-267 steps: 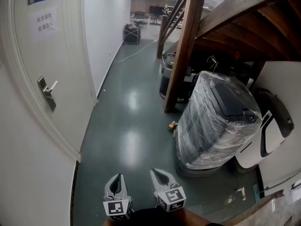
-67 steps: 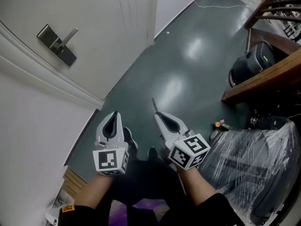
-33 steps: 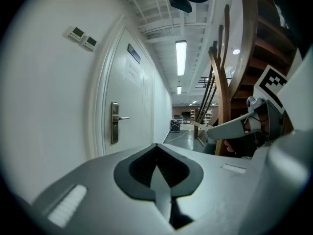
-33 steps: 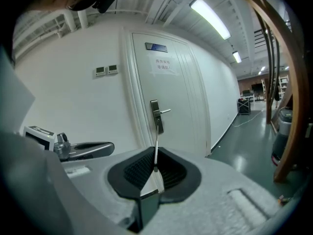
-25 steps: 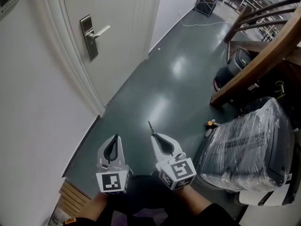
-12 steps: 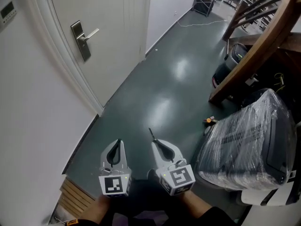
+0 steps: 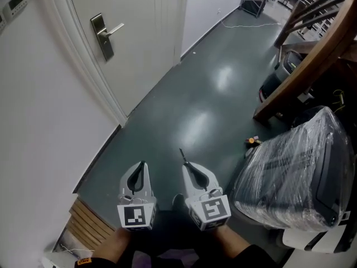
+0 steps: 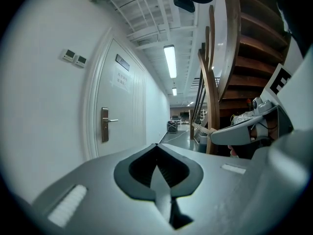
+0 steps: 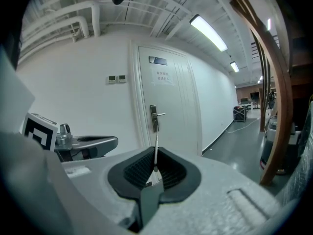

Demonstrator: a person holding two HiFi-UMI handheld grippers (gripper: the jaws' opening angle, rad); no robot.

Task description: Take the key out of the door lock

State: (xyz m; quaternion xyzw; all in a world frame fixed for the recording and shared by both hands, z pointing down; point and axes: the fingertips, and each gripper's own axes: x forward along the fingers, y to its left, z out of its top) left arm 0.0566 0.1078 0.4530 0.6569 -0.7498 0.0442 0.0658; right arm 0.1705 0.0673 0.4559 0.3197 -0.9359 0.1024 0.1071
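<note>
The white door (image 7: 142,32) stands at the upper left of the head view, with a metal lock plate (image 7: 101,36) and lever handle (image 7: 114,30). Both grippers are low in that view, well away from the door, side by side over the dark green floor. My right gripper (image 7: 185,165) is shut on a thin metal key (image 7: 181,154) that sticks out past its tips; the key (image 9: 156,148) rises from the jaws in the right gripper view, in line with the lock plate (image 9: 153,118). My left gripper (image 7: 143,164) is shut with nothing in it; the lock plate (image 8: 104,125) lies beyond it.
A plastic-wrapped machine (image 7: 295,172) stands close on the right under a slanting wooden stair beam (image 7: 301,71). A small orange object (image 7: 252,141) lies on the floor. Wooden slats (image 7: 89,225) are at the lower left. A cart (image 7: 254,1) stands far down the corridor.
In the oldest frame the right gripper's tips held nothing; later frames and now show the key in them. Over the last second the door shifted slightly in view; both grippers stayed together.
</note>
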